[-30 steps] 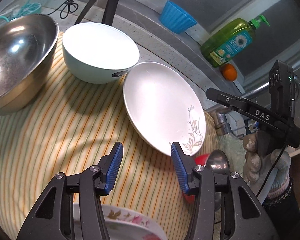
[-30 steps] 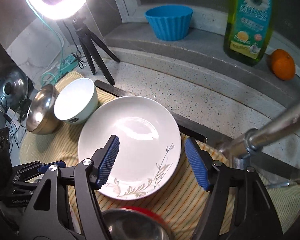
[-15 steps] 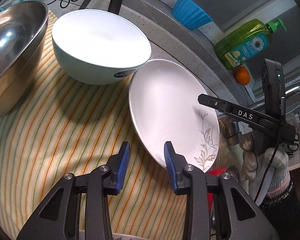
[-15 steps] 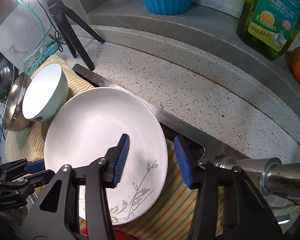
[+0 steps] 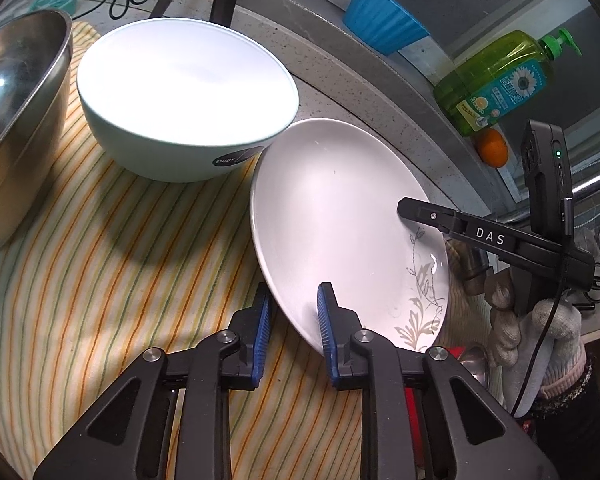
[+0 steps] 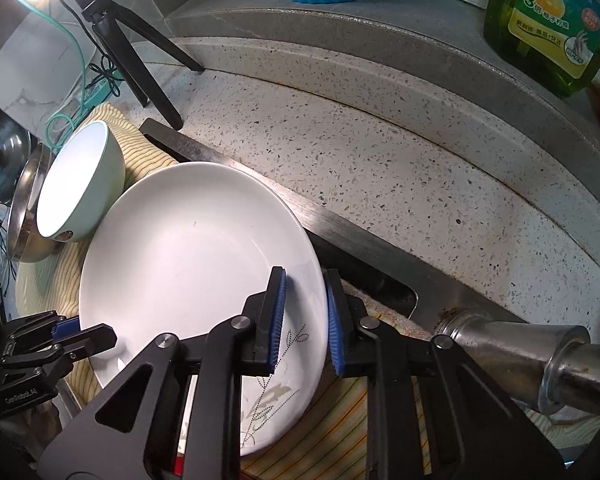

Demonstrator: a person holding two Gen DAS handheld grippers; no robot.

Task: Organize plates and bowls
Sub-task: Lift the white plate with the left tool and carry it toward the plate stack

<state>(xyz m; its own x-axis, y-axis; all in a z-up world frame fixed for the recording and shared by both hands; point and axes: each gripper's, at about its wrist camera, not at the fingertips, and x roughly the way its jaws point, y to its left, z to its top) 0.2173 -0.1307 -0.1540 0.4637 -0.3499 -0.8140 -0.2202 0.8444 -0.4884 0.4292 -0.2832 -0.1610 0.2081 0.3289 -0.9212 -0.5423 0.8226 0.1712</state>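
Note:
A white plate [image 5: 332,216] with a leaf print lies on the striped cloth [image 5: 100,280]; it also shows in the right wrist view [image 6: 188,248]. My left gripper [image 5: 292,320] has its jaws closed on the plate's near left rim. My right gripper [image 6: 304,316] has its jaws closed on the plate's opposite rim; it also shows in the left wrist view [image 5: 424,216]. A pale green bowl [image 5: 184,100] stands behind the plate, touching it. A steel bowl [image 5: 12,120] sits at the far left.
A blue ribbed cup [image 5: 384,16], a green dish soap bottle [image 5: 496,84] and an orange [image 5: 492,148] stand on the stone ledge. A tripod [image 6: 132,52] stands on the counter. A steel faucet pipe [image 6: 540,352] is at the right. A ladle [image 5: 476,364] lies below the plate.
Both grippers moved in toward the plate and narrowed from wide open until their jaws closed on opposite rims of it.

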